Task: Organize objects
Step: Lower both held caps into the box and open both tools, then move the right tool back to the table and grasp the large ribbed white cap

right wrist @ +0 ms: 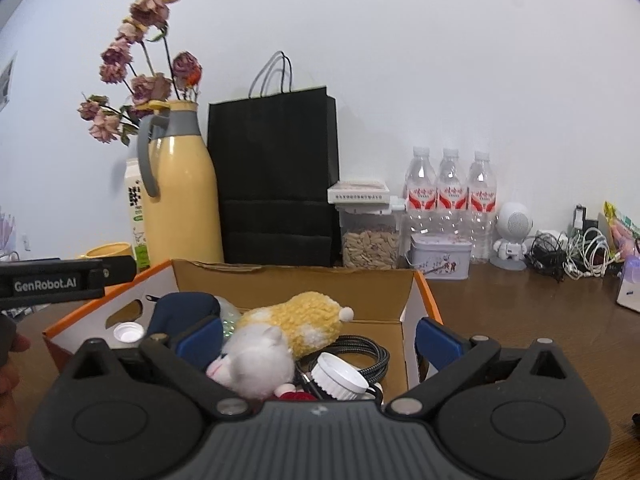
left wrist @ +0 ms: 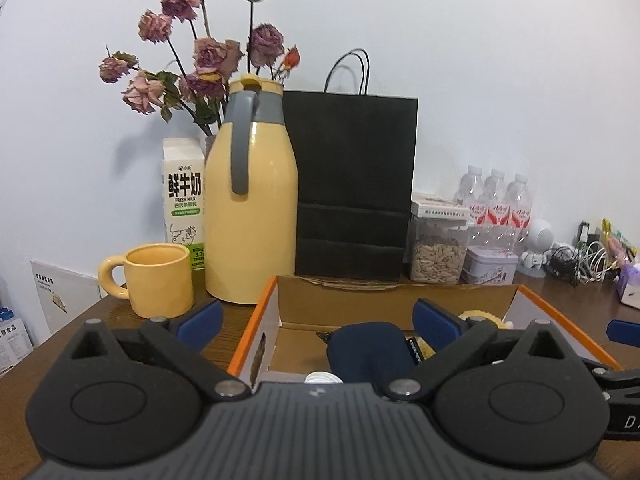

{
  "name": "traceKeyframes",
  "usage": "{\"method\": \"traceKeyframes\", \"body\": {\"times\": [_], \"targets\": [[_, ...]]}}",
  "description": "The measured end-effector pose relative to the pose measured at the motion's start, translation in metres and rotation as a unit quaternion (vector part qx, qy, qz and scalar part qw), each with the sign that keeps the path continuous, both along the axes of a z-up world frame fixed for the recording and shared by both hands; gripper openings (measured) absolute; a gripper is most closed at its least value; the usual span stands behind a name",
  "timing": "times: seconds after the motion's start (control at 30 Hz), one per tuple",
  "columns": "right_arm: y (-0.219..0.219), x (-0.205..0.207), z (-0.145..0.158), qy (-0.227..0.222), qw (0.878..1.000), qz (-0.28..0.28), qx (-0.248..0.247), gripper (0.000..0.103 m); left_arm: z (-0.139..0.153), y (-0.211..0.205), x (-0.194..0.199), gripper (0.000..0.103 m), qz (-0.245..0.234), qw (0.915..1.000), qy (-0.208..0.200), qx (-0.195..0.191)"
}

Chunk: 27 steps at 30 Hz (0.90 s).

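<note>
The open cardboard box (right wrist: 296, 280) with orange edges stands on the brown surface (right wrist: 520, 312), just in front of the black paper bag (right wrist: 276, 176); inside it lie a dark blue pouch (right wrist: 180, 312) toward its left wall, a yellow plush toy (right wrist: 304, 316) in the middle, a white plush toy (right wrist: 256, 364) in front of that, a coiled braided cable (right wrist: 360, 348) toward its right wall, a white ribbed cap (right wrist: 340, 376) beside the cable and another white cap (right wrist: 128, 333) near the left wall; the left gripper (left wrist: 320, 320) hovers over the box's left wall with fingers (left wrist: 200, 318) spread wide and grasping nothing; the right gripper (right wrist: 320, 334) hovers at the box's near right corner, fingers (right wrist: 438, 338) likewise released and empty. Left of the box stand a yellow jug (left wrist: 252, 200), a yellow mug (left wrist: 158, 280) and a milk carton (left wrist: 184, 196); behind the jug, dried roses (left wrist: 208, 52). Right of the bag, a clear jar (right wrist: 370, 240) holds seeds; just beside it sit a tin (right wrist: 438, 256) and three water bottles (right wrist: 452, 196).
</note>
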State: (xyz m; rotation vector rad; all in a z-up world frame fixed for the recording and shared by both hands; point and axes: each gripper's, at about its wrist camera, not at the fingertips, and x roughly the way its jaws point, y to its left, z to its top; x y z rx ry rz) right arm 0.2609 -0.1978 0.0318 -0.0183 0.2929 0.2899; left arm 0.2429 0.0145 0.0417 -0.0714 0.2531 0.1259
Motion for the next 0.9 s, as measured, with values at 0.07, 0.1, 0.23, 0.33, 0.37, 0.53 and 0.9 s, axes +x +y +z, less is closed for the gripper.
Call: {"method": "traceKeyframes", "body": {"times": [0.07, 0.1, 0.23, 0.33, 0.37, 0.53, 0.9], "targets": [[0.0, -0.008, 0.001, -0.005, 1.0, 0.005, -0.002, 0.103, 0.001, 0.002, -0.008, 0.103, -0.002, 1.0, -0.001, 0.002], [-0.001, -0.011, 0.001, -0.007, 1.0, 0.007, -0.004, 0.103, -0.001, 0.003, -0.011, 0.103, -0.004, 1.0, 0.001, 0.005], [-0.001, -0.027, 0.0, -0.01, 1.0, 0.014, -0.012, 0.103, -0.008, 0.006, -0.024, 0.103, -0.01, 0.9997, 0.018, 0.01], [-0.004, -0.037, -0.003, -0.005, 1.0, 0.022, -0.011, 0.103, -0.014, 0.008, -0.035, 0.103, -0.013, 0.9993, 0.028, 0.02], [-0.006, -0.04, -0.004, -0.001, 1.0, 0.027, -0.009, 0.103, -0.016, 0.008, -0.039, 0.103, -0.018, 0.999, 0.033, 0.023], [-0.007, -0.054, -0.011, 0.015, 0.999, 0.043, -0.01, 0.103, -0.03, 0.011, -0.058, 0.103, -0.037, 0.9969, 0.061, 0.035], [0.025, -0.076, -0.031, 0.062, 0.99, 0.112, -0.056, 0.1, -0.052, 0.031, -0.092, 0.103, -0.048, 0.992, 0.111, 0.036]]}}
